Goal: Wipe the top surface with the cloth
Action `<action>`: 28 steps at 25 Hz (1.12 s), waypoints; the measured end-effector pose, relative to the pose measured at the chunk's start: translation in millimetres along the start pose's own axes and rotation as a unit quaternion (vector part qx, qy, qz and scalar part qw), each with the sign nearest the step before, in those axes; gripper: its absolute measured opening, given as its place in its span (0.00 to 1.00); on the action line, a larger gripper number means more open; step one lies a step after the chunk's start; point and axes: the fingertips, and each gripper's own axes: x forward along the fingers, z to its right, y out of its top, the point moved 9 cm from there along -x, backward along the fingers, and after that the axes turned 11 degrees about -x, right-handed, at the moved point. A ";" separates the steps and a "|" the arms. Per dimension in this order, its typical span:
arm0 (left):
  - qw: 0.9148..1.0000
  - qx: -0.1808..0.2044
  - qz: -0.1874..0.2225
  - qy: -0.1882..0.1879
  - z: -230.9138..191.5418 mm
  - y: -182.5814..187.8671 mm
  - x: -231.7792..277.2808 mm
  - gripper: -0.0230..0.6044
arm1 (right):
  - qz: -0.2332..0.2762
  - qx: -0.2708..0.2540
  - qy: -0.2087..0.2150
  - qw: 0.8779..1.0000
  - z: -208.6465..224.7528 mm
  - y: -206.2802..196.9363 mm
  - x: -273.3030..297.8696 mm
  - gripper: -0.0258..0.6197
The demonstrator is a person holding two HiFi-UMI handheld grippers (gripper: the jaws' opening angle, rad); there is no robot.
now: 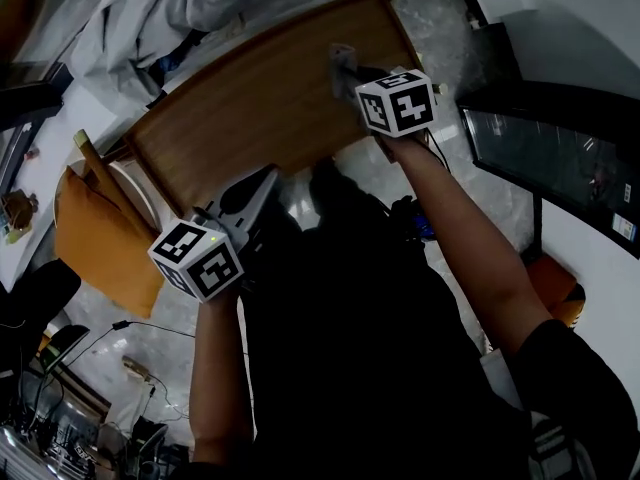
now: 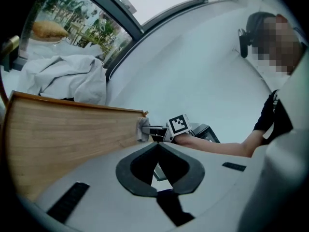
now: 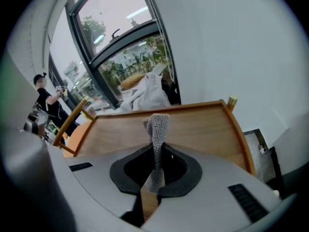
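We see the right arm stretched forward, the right gripper (image 1: 342,70) pinching the one grey cloth (image 3: 157,129) above the tabletop (image 1: 250,98), near its right edge. The left forearm is drawn back and holds the left gripper (image 1: 262,186) off the near edge, its jaws pressed together on nothing. We count two grippers and one cloth.

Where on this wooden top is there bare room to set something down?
Nearly all the wooden top is bare, from its left end by the orange cushion to the grey cloth pinched in the right gripper near the right end, the only busy spot. White fabric lies beyond the far edge; the shut left gripper sits off the near edge.
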 end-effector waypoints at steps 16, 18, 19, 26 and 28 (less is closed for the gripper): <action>0.996 -0.016 0.078 0.030 -53.7 -32.0 -197.5 0.05 | -0.008 -0.070 0.180 0.981 -289.3 45.9 90.7 0.09; 0.996 -0.022 0.083 0.030 -59.7 -38.6 -210.8 0.05 | -0.019 -0.073 0.200 0.977 -317.0 42.3 103.6 0.09; 0.996 -0.025 0.085 0.031 -62.7 -42.1 -216.6 0.05 | -0.025 -0.074 0.207 0.975 -329.2 40.0 109.9 0.09; 0.996 -0.038 0.073 0.032 -73.1 -62.3 -236.4 0.06 | -0.067 -0.077 0.227 0.969 -377.4 17.1 143.1 0.09; 0.996 -0.038 0.070 0.029 -74.7 -64.4 -236.8 0.05 | -0.081 -0.080 0.222 0.968 -380.0 12.0 148.6 0.09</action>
